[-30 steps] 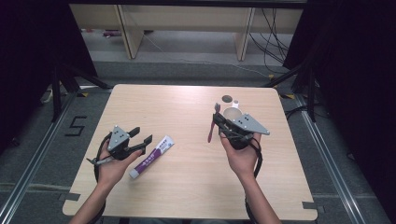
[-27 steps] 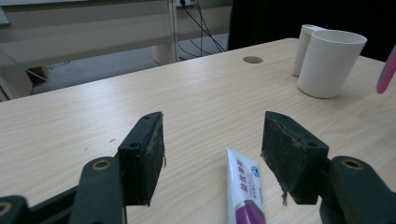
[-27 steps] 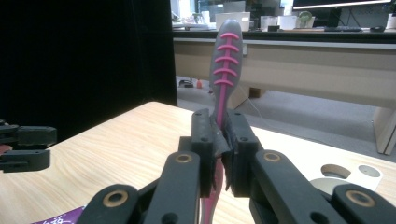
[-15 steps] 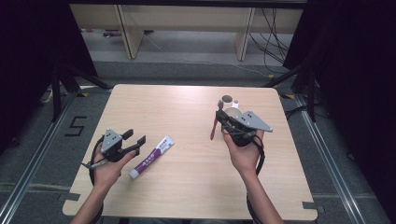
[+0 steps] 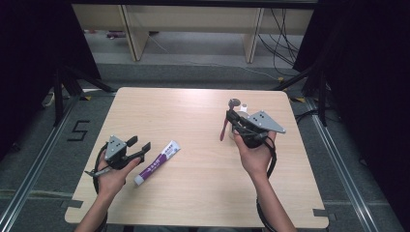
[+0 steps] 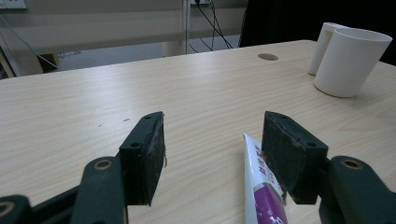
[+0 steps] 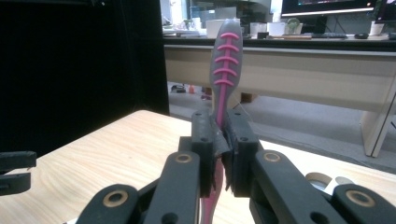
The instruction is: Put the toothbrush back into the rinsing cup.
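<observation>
Pink-and-grey plastic toothbrush point(image 7: 225, 70) pinched tight in right gripper point(image 5: 231, 120); left gripper point(image 6: 212, 156) spread wide beside white-and-purple toothpaste tube point(image 5: 158, 163), probably about to grab tube next

A black numeral "5" point(image 5: 78, 130) is marked on the grey floor beside the table's left edge. Print on the white-and-purple toothpaste tube point(image 5: 157, 163) is illegible.

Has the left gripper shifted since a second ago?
Yes. The left gripper has slid toward the table's near edge, its open jaws now level with the middle of the white-and-purple toothpaste tube rather than its far end.
</observation>
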